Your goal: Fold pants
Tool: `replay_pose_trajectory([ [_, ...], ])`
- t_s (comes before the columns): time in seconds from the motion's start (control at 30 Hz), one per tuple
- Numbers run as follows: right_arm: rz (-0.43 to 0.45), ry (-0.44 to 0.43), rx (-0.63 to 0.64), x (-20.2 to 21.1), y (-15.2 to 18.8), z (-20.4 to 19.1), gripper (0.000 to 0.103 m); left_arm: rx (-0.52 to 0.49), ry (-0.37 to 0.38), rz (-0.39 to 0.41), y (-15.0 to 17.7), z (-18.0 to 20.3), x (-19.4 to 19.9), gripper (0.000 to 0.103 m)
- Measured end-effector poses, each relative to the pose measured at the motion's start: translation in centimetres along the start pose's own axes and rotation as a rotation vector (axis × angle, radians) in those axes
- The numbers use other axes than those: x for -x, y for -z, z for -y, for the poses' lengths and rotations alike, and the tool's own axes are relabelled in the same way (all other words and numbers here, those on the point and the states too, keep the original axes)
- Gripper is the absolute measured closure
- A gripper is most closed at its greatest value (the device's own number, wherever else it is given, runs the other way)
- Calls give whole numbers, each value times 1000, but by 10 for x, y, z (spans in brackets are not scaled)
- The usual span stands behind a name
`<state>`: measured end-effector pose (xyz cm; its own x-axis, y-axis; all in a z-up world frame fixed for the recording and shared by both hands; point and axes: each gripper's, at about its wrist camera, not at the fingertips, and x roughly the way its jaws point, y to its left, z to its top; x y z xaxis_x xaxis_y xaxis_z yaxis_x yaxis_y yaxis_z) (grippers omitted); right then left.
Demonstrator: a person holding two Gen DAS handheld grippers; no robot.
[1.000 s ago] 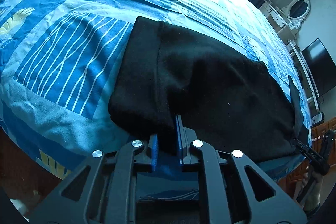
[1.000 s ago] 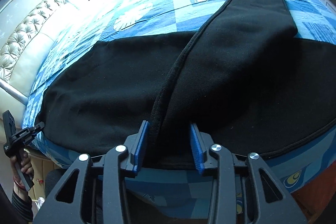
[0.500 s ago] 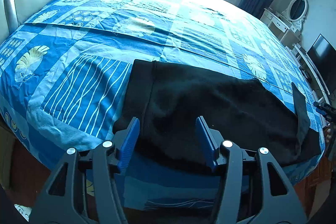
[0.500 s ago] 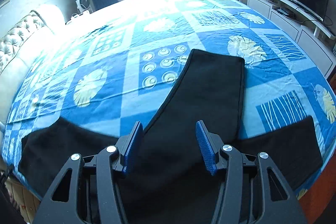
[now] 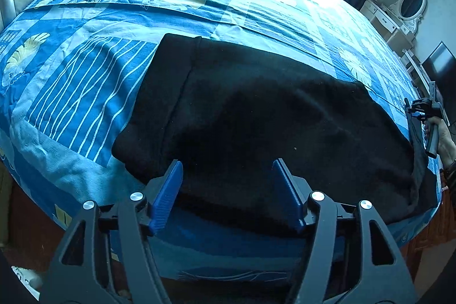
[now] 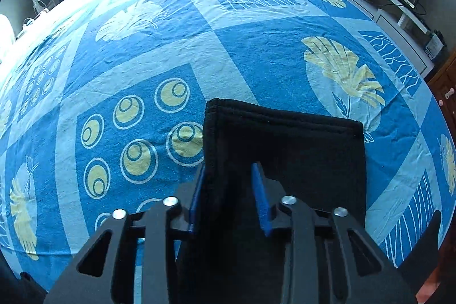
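Black pants (image 5: 270, 116) lie spread on the bed (image 5: 85, 81); left tool (image 5: 228, 193) gapes empty over the waist, right tool (image 6: 228, 195) straddles a leg cuff, jaws apart, positioned to fold.

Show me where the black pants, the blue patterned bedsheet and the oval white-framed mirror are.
Black fleece pants (image 5: 270, 116): left wrist view, middle of the seat area.
Blue patterned bedsheet (image 6: 256, 47): right wrist view, bare blue patch beyond the pant leg.
Oval white-framed mirror (image 5: 411, 1): left wrist view, its glass.
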<state>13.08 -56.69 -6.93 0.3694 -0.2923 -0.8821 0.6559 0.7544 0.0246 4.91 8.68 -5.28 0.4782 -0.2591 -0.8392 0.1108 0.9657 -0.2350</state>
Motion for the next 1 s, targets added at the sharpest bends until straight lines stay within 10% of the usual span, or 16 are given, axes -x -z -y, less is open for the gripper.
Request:
replay_pose_trajectory([
  [0.3,245,-209,-210,136,76,160,95,-19,-37,6,2,8,-1,33],
  [0.53,159,-182,-414,133,177,282,95,-16,-59,6,2,13,-3,31],
  [1.0,199,-270,-592,116,216,312,96,-8,-78,-1,8,22,-2,29],
])
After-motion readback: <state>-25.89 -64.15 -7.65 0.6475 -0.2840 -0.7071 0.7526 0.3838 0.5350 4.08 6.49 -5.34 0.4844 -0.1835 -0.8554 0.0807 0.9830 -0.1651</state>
